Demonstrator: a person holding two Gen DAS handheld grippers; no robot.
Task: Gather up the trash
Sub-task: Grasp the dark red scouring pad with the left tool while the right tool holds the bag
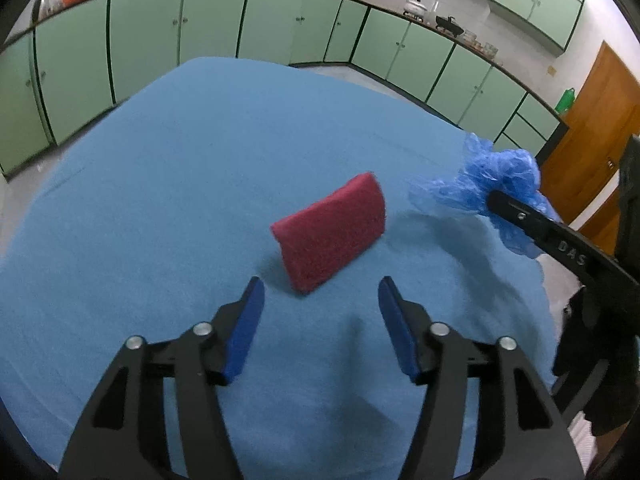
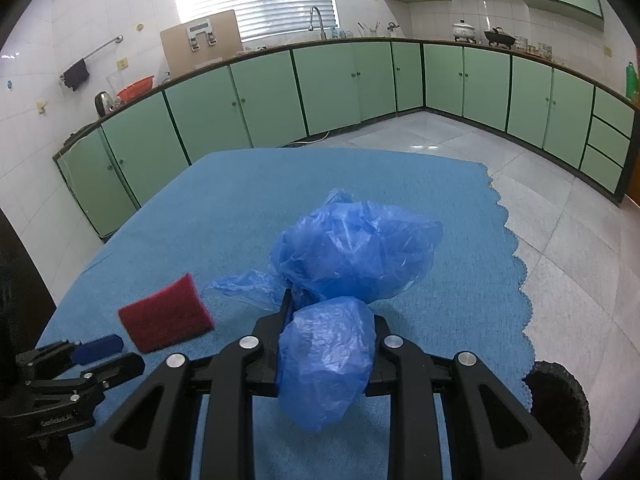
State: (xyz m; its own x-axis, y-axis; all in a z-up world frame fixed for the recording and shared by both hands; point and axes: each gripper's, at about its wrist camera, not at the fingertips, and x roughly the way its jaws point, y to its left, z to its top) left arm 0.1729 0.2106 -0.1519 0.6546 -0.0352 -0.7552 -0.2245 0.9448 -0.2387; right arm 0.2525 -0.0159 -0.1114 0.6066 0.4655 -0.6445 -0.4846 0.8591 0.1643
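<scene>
Two handheld grippers are in view, each tilted downward toward the tabletop. The left gripper (image 1: 320, 292) has its two black arms spread, the blue pads (image 1: 244, 328) facing each other across a clear gap with nothing pressed between them. From the right wrist view it appears low at the left edge, one blue pad and one black finger showing. The right gripper (image 2: 328, 312) has its arms drawn close, clamped on thin blue plastic that bunches out in front and behind. From the left wrist view, one black finger reaches in from the right edge.
</scene>
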